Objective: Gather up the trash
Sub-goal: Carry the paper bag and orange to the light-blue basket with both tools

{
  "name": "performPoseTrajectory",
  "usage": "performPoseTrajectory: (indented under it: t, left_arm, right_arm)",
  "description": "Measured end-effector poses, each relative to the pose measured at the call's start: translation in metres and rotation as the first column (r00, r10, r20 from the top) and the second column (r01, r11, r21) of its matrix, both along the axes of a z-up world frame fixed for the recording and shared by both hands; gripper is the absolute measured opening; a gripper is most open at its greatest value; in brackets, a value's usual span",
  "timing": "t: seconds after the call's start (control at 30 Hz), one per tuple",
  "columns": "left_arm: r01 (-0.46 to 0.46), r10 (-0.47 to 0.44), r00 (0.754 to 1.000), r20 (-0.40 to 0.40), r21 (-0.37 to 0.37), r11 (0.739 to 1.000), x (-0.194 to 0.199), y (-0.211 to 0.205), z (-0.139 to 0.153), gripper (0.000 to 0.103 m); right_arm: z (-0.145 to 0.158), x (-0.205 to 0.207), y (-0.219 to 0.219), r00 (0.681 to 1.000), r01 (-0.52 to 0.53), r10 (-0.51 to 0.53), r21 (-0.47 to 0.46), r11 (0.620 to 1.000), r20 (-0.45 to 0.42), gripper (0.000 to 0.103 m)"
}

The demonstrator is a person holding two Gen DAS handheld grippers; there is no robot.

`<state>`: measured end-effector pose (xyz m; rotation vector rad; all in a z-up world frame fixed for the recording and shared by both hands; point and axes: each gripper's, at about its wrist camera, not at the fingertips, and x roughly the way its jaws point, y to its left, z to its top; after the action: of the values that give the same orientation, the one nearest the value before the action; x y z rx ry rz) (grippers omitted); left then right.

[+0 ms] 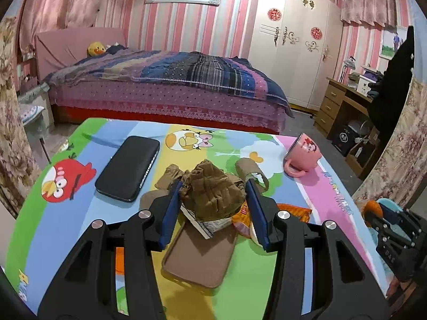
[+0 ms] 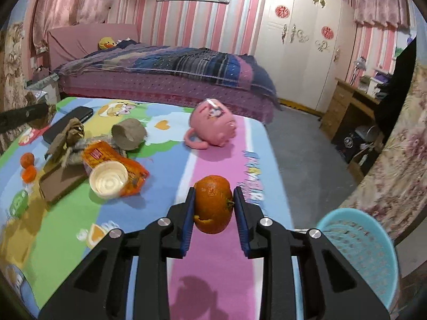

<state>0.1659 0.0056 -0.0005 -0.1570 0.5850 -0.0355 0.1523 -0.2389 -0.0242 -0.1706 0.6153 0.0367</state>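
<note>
My left gripper (image 1: pixel 213 189) is shut on a crumpled brown paper wad (image 1: pixel 213 194), held just above the table's trash pile. My right gripper (image 2: pixel 213 205) is shut on an orange peel (image 2: pixel 213 204) and holds it above the pink stripe of the tablecloth (image 2: pixel 221 261). A light blue mesh basket (image 2: pixel 360 245) stands off the table's right edge, beside my right gripper. In the right wrist view an orange snack wrapper (image 2: pixel 106 157), a white plastic cup (image 2: pixel 108 182), a cardboard tube (image 2: pixel 128 133) and more brown paper (image 2: pixel 69 133) lie on the table.
A pink mug (image 2: pixel 213 125) lies on its side at the far edge. A black case (image 1: pixel 128 168) and a brown phone case (image 1: pixel 197 258) lie on the table. Two small oranges (image 2: pixel 28 166) sit at the left. A bed stands behind, a desk to the right.
</note>
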Motion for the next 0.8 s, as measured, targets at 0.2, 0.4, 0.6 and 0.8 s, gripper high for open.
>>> performPoseTrajectory:
  t: [0.2,0.4,0.6,0.8]
  left_arm:
    - [0.019,-0.02,1.0,-0.013,-0.046,0.999,0.0,-0.014,0.0,0.047]
    - [0.07,-0.07,0.998,-0.001,0.009,0.998,-0.006,-0.045,-0.003,0.047]
    - [0.141,-0.143,0.99,0.02,0.073,0.987,-0.019,-0.081,-0.006,0.047]
    - [0.238,-0.24,0.97,0.041,0.059,0.97,-0.032,-0.124,-0.005,0.047]
  right_arm:
    - [0.004,-0.015,-0.031,0.999,0.026,-0.027,0.049,0.998,0.025,0.029]
    - [0.006,-0.024,-0.062,0.997,0.061,-0.064,0.07,0.996,0.045,0.029]
    - [0.008,-0.043,-0.099,0.99,0.121,-0.128,0.103,0.987,0.063,0.029]
    - [0.007,-0.061,-0.134,0.98,0.171,-0.181,0.113,0.979,0.085,0.029]
